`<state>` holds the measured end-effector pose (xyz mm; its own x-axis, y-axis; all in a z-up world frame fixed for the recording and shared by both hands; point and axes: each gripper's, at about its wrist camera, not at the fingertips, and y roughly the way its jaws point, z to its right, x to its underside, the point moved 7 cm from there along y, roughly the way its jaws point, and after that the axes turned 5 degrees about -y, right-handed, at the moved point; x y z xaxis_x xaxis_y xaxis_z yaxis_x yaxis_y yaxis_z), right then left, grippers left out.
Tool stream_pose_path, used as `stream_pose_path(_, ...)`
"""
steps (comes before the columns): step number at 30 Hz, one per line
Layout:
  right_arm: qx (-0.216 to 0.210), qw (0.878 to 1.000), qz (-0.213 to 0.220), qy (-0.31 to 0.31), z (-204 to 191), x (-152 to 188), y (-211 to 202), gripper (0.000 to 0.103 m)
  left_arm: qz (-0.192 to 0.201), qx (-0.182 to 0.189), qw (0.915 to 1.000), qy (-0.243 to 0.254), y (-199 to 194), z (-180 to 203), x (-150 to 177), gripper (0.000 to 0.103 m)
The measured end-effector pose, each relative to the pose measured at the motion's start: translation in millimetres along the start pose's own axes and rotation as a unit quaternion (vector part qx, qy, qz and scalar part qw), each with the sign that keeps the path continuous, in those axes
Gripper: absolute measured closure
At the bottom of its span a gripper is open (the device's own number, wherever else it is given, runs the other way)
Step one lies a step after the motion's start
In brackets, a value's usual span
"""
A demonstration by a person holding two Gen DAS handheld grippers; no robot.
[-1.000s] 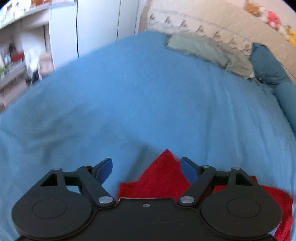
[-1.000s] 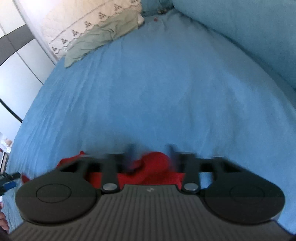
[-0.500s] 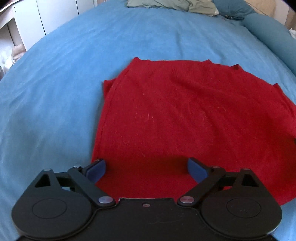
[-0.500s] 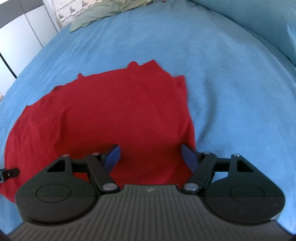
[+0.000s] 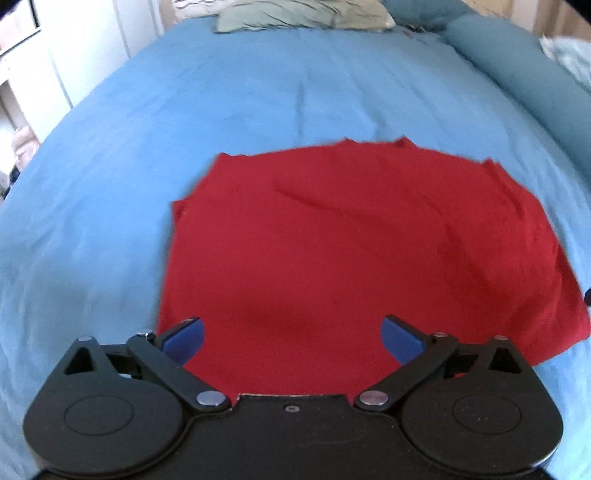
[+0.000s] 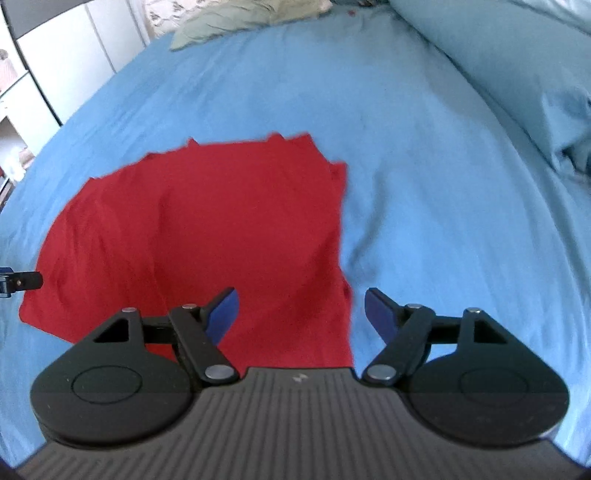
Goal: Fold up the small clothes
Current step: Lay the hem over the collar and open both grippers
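A red garment (image 5: 332, 251) lies spread flat on the blue bedsheet (image 5: 221, 92). It also shows in the right wrist view (image 6: 221, 229). My left gripper (image 5: 291, 339) is open and empty, held above the garment's near left part. My right gripper (image 6: 301, 314) is open and empty, held above the garment's near right edge. The tip of the left gripper shows at the left edge of the right wrist view (image 6: 20, 282).
A grey-green cloth (image 5: 295, 14) lies at the far end of the bed, also in the right wrist view (image 6: 236, 18). Blue pillows (image 6: 498, 66) line the right side. White cupboards (image 5: 74, 55) stand to the left of the bed.
A second ago only a bunched bit of red cloth showed by the grippers. Now the garment lies spread flat, and both grippers have drawn back a little and stand open above its near edge.
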<state>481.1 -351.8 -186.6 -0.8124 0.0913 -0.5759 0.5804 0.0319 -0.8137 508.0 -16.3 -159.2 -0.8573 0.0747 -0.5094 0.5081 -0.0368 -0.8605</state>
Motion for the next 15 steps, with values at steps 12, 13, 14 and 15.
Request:
stream_pose_path(12,-0.032,0.998,0.004,0.049,23,11,51,0.040,-0.005,0.022,0.9997,0.014,49,65,-16,0.000)
stream_pose_path(13,-0.034,0.999,0.004,0.040,21,10,53,0.042,-0.009,0.018,0.9997,0.014,56,68,-18,0.000)
stream_pose_path(14,-0.038,0.999,0.003,0.032,18,9,55,0.045,-0.014,0.013,0.9997,0.015,60,71,-17,0.000)
stream_pose_path(15,-0.042,0.999,0.001,0.027,16,8,57,0.049,-0.020,0.008,0.9996,0.016,66,73,-17,0.000)
